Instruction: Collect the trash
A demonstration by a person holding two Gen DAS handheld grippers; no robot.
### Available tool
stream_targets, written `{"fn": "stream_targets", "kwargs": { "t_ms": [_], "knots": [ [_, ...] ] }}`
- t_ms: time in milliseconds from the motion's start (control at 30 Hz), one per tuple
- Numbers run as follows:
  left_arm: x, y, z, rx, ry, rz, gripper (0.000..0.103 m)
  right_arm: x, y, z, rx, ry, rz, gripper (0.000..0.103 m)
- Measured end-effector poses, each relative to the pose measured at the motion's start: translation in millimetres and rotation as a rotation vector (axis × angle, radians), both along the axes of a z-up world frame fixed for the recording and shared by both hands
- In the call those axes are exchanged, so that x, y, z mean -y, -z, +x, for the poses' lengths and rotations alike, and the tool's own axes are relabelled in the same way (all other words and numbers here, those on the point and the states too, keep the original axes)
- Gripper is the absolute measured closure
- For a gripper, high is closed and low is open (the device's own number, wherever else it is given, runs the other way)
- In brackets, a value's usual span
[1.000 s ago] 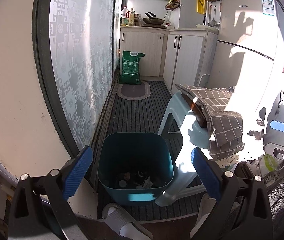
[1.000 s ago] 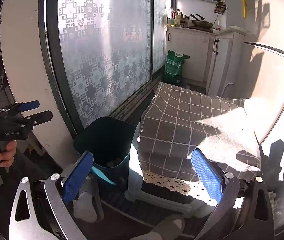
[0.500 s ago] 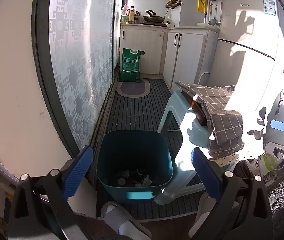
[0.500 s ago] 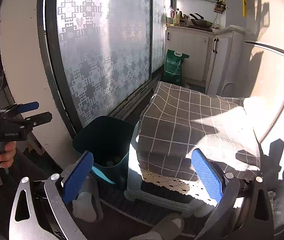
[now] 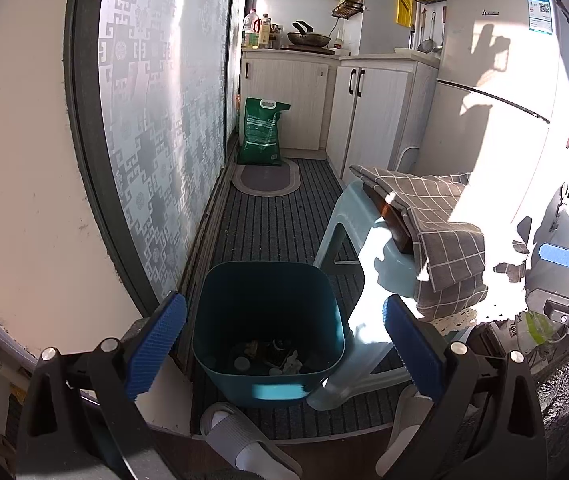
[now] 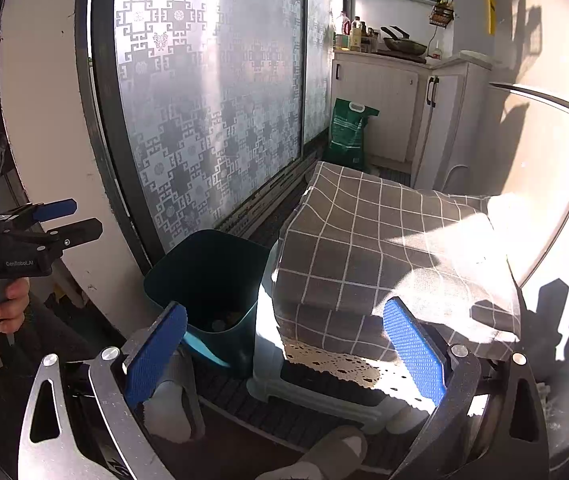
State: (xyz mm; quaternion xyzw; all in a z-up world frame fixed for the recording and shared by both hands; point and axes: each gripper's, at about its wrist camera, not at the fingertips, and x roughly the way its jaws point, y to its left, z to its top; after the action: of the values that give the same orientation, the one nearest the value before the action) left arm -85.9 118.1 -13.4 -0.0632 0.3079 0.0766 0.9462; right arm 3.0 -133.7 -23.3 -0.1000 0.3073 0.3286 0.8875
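Teal plastic bin (image 5: 268, 320) is sitting on the floor between the sliding door and the stool (image 5: 360, 248), scraps already lying inside. You are holding the left gripper (image 5: 280, 344) and right gripper (image 6: 284, 344) spread wide, both empty. You are risking snagging the checked cloth (image 6: 388, 248) overhanging the stool beside it.
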Motion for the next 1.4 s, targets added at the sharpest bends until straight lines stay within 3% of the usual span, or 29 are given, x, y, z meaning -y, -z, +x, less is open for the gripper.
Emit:
{"fn": "stream_targets", "kwargs": {
  "t_ms": [1400],
  "knots": [
    [1.7,-4.3,-0.9,0.006,0.004,0.003,0.003,4.6,3.7,1.5,-0.002,0.002,-0.007,0.003]
  ]
}}
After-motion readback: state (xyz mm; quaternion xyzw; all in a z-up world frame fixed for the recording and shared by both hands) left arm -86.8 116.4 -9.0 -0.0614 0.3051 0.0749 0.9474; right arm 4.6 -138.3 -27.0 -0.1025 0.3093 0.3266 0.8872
